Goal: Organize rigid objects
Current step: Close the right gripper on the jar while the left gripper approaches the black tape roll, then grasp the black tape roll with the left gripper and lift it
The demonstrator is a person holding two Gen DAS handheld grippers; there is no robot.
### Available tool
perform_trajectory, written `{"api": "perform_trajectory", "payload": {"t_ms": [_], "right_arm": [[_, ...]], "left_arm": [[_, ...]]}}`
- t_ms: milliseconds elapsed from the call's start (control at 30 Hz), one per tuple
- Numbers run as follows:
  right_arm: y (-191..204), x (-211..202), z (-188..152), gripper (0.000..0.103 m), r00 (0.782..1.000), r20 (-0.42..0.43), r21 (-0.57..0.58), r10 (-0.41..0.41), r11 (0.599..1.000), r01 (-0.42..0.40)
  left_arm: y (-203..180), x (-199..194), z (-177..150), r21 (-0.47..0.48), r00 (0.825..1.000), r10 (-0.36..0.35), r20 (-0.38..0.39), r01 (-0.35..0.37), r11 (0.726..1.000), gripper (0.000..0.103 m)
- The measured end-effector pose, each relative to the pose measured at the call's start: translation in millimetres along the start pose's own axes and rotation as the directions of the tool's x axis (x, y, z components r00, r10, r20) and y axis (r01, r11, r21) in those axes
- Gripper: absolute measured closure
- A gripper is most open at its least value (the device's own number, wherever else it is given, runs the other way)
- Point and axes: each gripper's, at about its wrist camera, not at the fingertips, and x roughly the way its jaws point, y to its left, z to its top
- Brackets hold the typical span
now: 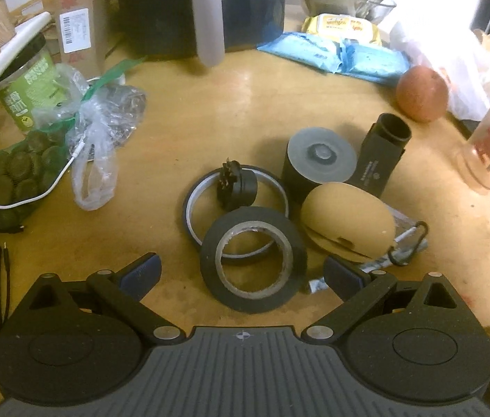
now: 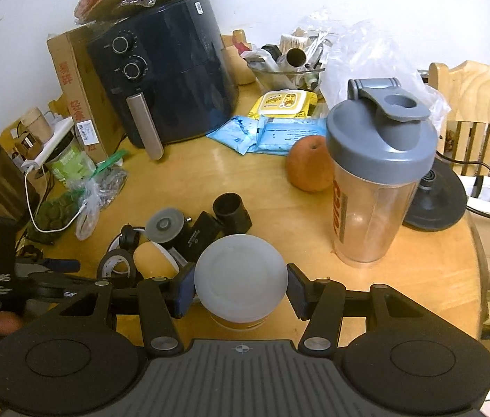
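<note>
1. Cluttered round wooden tabletop [image 2: 210,173] against a white wall; air fryer [image 2: 171,69] at the back, shaker bottle [image 2: 373,180] and an apple [image 2: 307,165] to the right.
2. Rigid items sit bunched mid-table: black tape roll [image 1: 253,259] leaning on a thinner tape ring [image 1: 234,208], a small black cutter head [image 1: 238,186] inside that ring, a black cylinder with grey cap [image 1: 318,160], a black tube [image 1: 384,153], a tan oval case [image 1: 349,222].
3. Right gripper [image 2: 240,290] brackets a small jar with a frosted white lid [image 2: 240,278], just right of the cluster. Pads look to touch the lid's sides; firm squeeze not confirmable.
4. Jar handling, judged: light, stiff, smooth lid likely slippery; grip across the lid's widest part, or lower on the body.
5. Left gripper [image 1: 241,274] spread wide, holding nothing, angled down over the tape roll, which lies between the fingers without contact.
6. Tape roll, judged: light, rigid, grippy; pinch across the outer wall.
</note>
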Motion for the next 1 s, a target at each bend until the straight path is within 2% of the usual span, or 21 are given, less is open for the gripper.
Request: {"api": "perform_trajectory", "payload": {"t_ms": [33,200,300,633,1000], "right_arm": [[-1,-1,-1,0.046,1.000,0.000,0.006,-0.002,1.000,0.002],[-3,-6,-6,0.046,1.000,-0.003,0.023,-0.011,1.000,0.011],[-3,-7,-10,0.046,1.000,-0.008,0.024,-0.014,1.000,0.014],[-2,-10,-16,0.046,1.000,-0.018,0.030,0.002,1.000,-0.001],[4,-9,-19,0.046,0.999,-0.027,-0.008,0.027,1.000,-0.027]], "left_arm": [[0,4,0,0.000,1.000,0.009,-0.004,-0.009,1.000,0.018],[-3,7,2,-0.006,1.000,0.006,-0.001,-0.006,1.000,0.021],[-7,9,3,0.005,1.000,0.002,0.001,-0.002,1.000,0.030],[-7,0,3,0.004,1.000,0.026,0.017,-0.026,1.000,0.031],[0,-33,4,-0.028,0.999,0.007,0.041,-0.006,1.000,0.031]]}}
